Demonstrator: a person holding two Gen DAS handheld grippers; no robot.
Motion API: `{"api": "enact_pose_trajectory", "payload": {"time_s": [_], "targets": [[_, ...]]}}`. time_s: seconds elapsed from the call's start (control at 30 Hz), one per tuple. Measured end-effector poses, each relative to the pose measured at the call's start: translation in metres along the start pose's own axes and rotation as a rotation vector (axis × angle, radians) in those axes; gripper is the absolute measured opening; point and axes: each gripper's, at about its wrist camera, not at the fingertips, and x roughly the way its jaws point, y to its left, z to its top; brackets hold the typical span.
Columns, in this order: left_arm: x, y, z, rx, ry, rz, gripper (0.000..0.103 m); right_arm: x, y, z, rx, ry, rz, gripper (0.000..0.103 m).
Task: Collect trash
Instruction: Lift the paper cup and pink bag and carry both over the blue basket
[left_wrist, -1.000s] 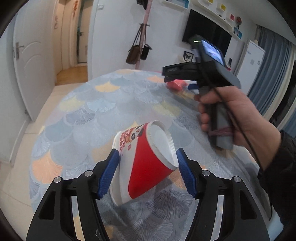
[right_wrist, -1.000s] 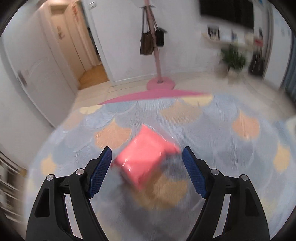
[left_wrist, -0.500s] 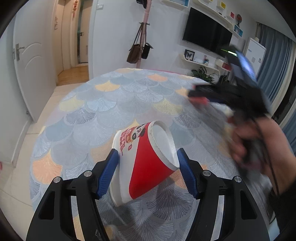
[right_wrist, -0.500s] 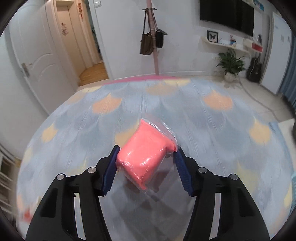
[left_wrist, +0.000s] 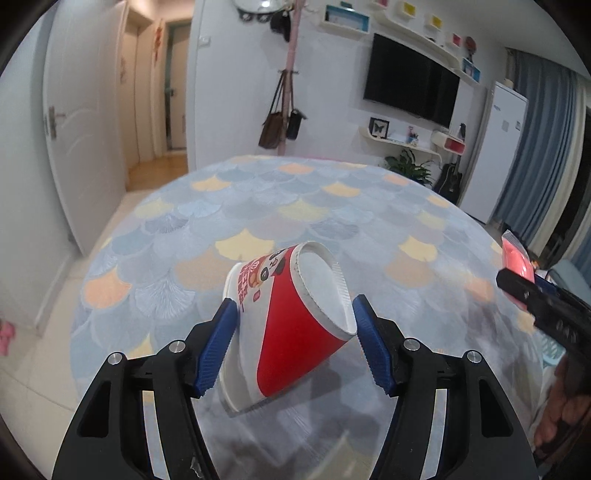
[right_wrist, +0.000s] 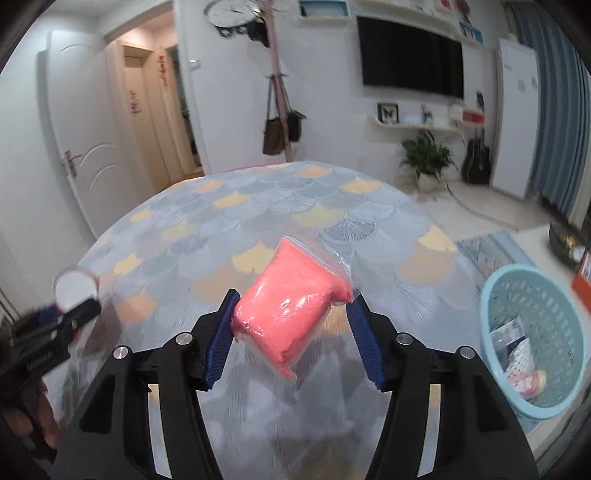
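Down to our right sits the blue laundry basket (right_wrist: 495, 295), nearest our right hand-held gripper (right_wrist: 291, 325), which clamps a pink plastic packet (right_wrist: 291, 314); our left hand-held gripper (left_wrist: 291, 339) grips a noodle cup (left_wrist: 284, 332).

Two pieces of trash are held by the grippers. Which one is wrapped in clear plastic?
The pink packet in the right gripper: a clear film shows around it. The red and white paper cup in the left gripper has no wrap.
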Motion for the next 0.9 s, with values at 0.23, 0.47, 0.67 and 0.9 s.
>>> {"api": "enact_pose_trajectory", "payload": {"time_s": [0.23, 0.47, 0.67, 0.9], "targets": [[-0.022, -0.02, 0.001, 0.039, -0.04, 0.016, 0.063, -0.023, 0.001, -0.011, -0.025, -0.031, 0.051, 0.056], [-0.039, -0.04, 0.003, 0.081, -0.072, 0.016, 0.063, -0.03, -0.004, -0.017, -0.001, -0.037, 0.06, 0.056], [-0.044, -0.055, 0.004, 0.105, -0.083, -0.001, 0.063, -0.038, -0.019, -0.021, 0.021, -0.042, 0.039, 0.056], [-0.045, -0.074, 0.005, 0.139, -0.087, -0.023, 0.063, -0.044, -0.036, -0.025, 0.045, -0.049, 0.011, 0.056]]}}
